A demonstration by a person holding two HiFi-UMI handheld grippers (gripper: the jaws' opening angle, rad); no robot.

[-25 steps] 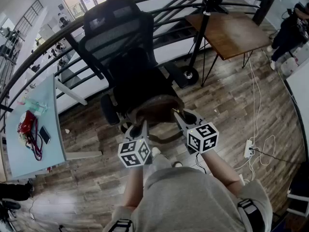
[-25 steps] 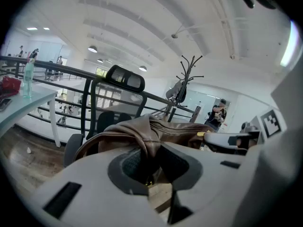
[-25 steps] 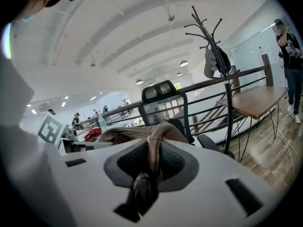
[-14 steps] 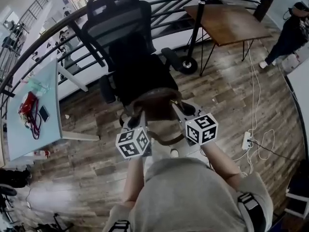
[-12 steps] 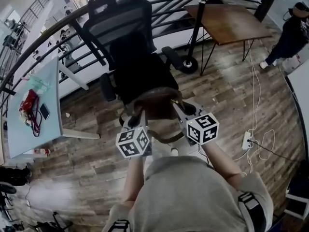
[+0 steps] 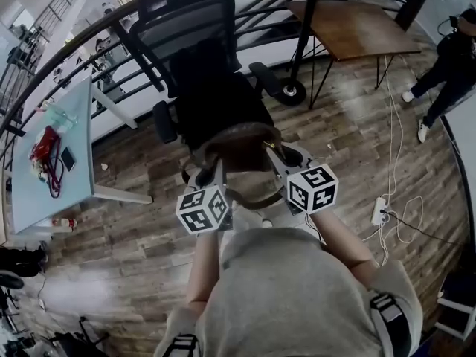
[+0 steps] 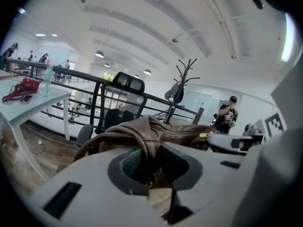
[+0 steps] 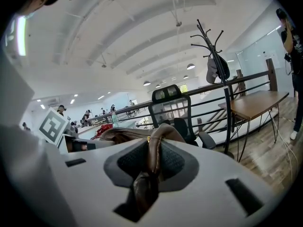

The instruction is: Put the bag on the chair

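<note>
**Bag (image 6: pixel 242 151) held at front edge of chair (image 6: pixel 197 58), both grippers engaged**

We find the brown bag carried between the two grippers, directly in front of the black mesh-backed chair. In the head view its far side overlaps the front of the dark seat; we cannot tell whether it rests on the seat or hangs clear of it. A loop of strap (image 6: pixel 256 198) droops toward the person.

Left gripper (image 7: pixel 151 167): fingers (image 7: pixel 90 188) clenched on a fold of the bag's brown strap, seated between the dark pads. Right gripper (image 8: pixel 151 164): fingers (image 8: pixel 208 183) likewise clamped on a strap, which runs upright through the pads.

Surface: the floor (image 6: pixel 134 222) is dark, weathered wood plank. A white power strip (image 6: pixel 379 213) with loose white cable lies on it to the right, well apart from the chair.

Room: a pale table (image 6: pixel 44 207) stands to the left, carrying a red item (image 6: pixel 44 151) and a phone (image 6: pixel 68 158). A wooden table (image 6: pixel 357 28) stands at upper right, with a coat stand (image 8: pixel 226 108) beside it. A black railing (image 7: pixel 71 74) curves behind the chair. The ceiling (image 7: pixel 142 27) is white and ribbed. A person (image 6: pixel 446 58) in dark clothing stands at far right.
</note>
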